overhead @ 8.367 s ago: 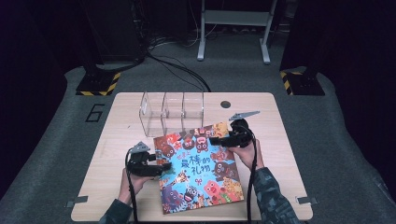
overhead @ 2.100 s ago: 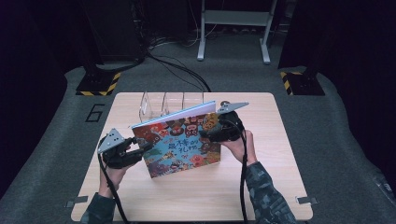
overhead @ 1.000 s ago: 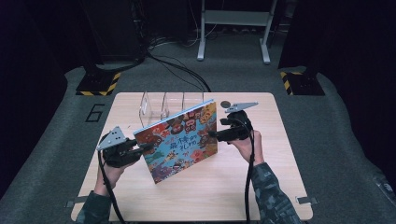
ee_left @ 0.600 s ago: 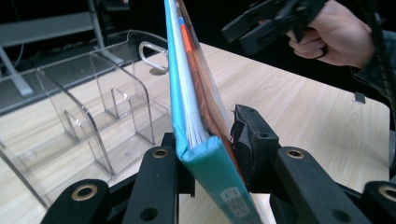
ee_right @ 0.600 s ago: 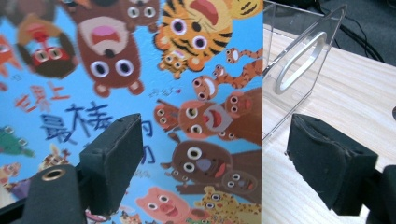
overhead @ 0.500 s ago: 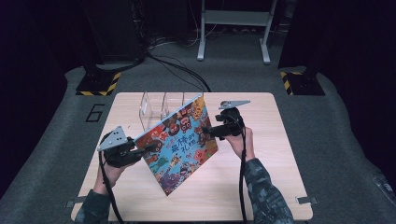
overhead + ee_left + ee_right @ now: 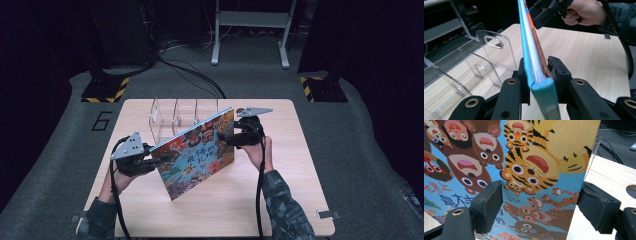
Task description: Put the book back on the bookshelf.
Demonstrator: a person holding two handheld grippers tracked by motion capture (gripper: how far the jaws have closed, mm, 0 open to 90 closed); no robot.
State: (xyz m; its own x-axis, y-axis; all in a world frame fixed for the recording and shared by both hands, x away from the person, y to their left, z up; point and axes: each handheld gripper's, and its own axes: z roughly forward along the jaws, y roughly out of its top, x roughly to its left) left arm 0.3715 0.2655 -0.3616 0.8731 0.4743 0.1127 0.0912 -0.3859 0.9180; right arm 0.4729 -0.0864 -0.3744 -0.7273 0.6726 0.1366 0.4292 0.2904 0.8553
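The left gripper is clamped on the spine end of the picture book, its jaws pressing both covers in the left gripper view; the right gripper has just been closing, its jaws wide apart with one pad before the cover and the other past the book's edge, not pressing it. The book stands tilted on one corner on the wooden table; just behind it stands a clear acrylic rack, its dividers close to the book's back.
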